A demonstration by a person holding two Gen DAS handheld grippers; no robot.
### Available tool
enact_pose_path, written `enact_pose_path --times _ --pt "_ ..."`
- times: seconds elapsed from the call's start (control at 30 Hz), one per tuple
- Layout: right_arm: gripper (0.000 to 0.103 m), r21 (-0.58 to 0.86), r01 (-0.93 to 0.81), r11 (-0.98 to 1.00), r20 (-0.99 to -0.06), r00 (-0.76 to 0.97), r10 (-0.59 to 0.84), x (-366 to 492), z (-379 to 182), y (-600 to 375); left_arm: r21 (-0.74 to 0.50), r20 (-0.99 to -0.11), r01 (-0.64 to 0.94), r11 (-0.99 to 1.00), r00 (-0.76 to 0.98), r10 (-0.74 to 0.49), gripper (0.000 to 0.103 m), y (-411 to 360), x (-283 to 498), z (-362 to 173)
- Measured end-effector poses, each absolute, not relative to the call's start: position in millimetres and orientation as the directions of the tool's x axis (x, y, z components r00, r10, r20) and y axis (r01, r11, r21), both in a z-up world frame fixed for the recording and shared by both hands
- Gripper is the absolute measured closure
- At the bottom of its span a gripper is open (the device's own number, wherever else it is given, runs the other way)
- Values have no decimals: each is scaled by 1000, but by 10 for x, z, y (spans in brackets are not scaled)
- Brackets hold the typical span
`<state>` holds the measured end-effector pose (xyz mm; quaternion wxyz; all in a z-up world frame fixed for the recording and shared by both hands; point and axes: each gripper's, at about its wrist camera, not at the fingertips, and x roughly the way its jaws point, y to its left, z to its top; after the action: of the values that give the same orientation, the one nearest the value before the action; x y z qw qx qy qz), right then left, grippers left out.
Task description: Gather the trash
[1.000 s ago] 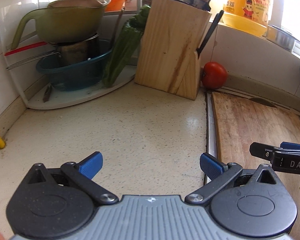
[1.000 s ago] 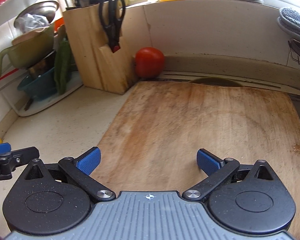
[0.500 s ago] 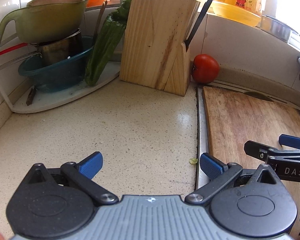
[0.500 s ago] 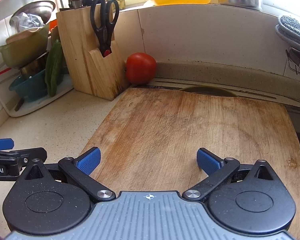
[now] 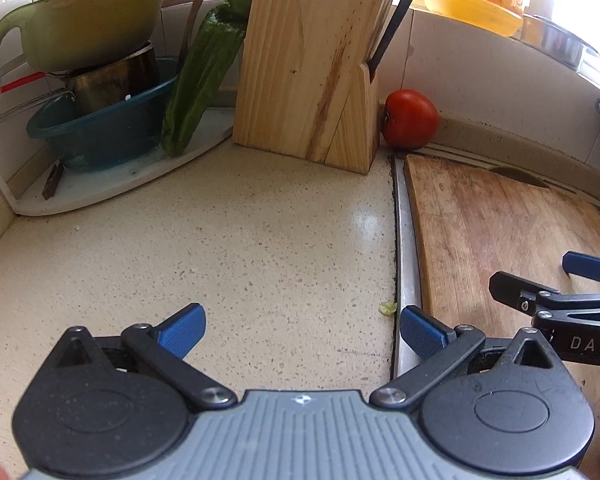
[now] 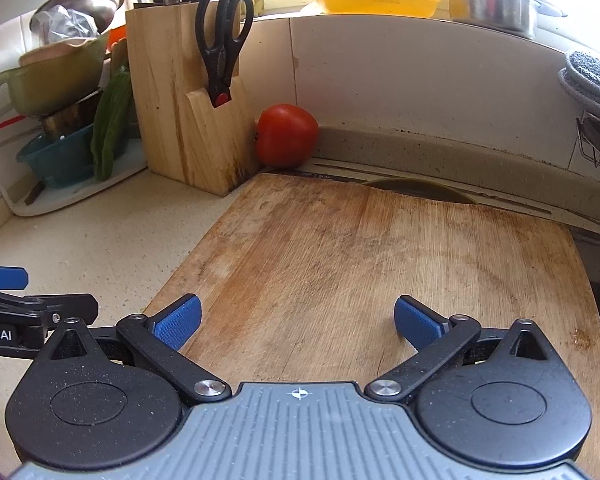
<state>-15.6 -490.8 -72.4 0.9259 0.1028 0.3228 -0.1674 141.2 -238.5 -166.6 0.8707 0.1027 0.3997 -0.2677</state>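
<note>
Speckled cream stone fills most of what we see from the left wrist: the countertop (image 5: 260,240) runs under our left gripper (image 5: 302,330), whose blue pads stand wide apart with nothing between them. The trash we can make out is a small pale-green scrap (image 5: 388,308) lying on the stone at about four o'clock from the middle of that view, just beside the right-hand pad of the left gripper and against the metal strip (image 5: 406,264) that edges the cutting board (image 5: 500,232). Whether the pad touches it we cannot tell.

Our right gripper (image 6: 298,320) hangs over the worn wooden board, its jaws likewise spread and holding nothing. From the left wrist its black linkage shows at three o'clock, over the board's near part.

At twelve o'clock stands the wooden knife block (image 5: 312,68), with black scissors (image 6: 222,44) slotted in its side. A red tomato (image 6: 286,136) sits just beside the block, at the board's far corner. At ten o'clock a white tray (image 5: 112,188) carries a teal basin (image 5: 100,132), stacked pots and a green pepper (image 5: 204,76) leaning on them.
</note>
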Motion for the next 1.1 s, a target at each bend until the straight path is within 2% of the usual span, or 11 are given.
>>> enact_pose_path --times 0.13,0.17,0.43,0.57,1.1 --pt "0 61 368 928 -625 739 -251 -160 -741 -4890 -61 -768 561 826 502 -397 1 -2431 1465 -1817" --pt "0 55 365 929 -624 739 -253 -160 -746 -4885 -93 -764 557 825 492 -418 1 -2412 1476 -1832" --pt "0 40 363 931 -625 736 -260 -149 -746 -4877 -96 -716 617 781 502 -486 1 -2431 1423 -1824" --pt "0 47 362 931 -622 740 -256 -155 -748 -4886 -96 -728 616 782 492 -477 1 -2495 1462 -1779" --pt "0 8 361 932 -631 725 -276 -118 -753 -4846 -99 -681 608 788 536 -499 1 -2549 1484 -1801"
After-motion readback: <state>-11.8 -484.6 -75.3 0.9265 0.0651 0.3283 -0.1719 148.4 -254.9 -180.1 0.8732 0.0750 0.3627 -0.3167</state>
